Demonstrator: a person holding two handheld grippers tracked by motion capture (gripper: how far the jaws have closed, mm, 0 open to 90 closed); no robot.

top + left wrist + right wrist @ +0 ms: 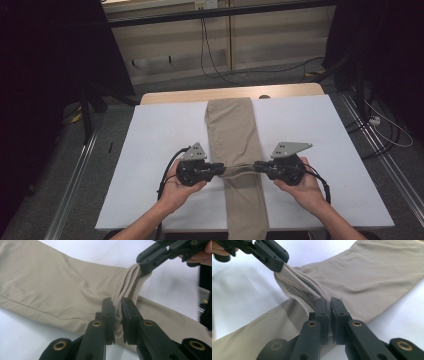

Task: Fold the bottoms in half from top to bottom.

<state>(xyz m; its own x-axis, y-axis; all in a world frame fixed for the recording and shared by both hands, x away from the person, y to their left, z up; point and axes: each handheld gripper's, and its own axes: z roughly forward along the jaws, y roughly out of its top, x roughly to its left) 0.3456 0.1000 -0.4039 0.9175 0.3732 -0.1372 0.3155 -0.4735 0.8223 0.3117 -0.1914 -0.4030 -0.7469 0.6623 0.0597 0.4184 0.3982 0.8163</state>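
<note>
White surface (150, 165) under dim room light. Folded tan trousers (232, 125) laid lengthwise down the middle, pinched partway along, opposite edges gathered and lifted. Left gripper (221, 169) clamped on the near-left edge, right gripper (258, 165) clamped on the other, jaws pressed tight on cloth.

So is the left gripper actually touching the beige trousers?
Touching. In the left gripper view, the left gripper is shut on a bunched fold of the beige trousers, cloth pinched between both jaws.

white table (150, 165) | dark floor (60, 165) around it | black cables (215, 60) trailing beyond | pale wall panels (280, 40) behind
</note>
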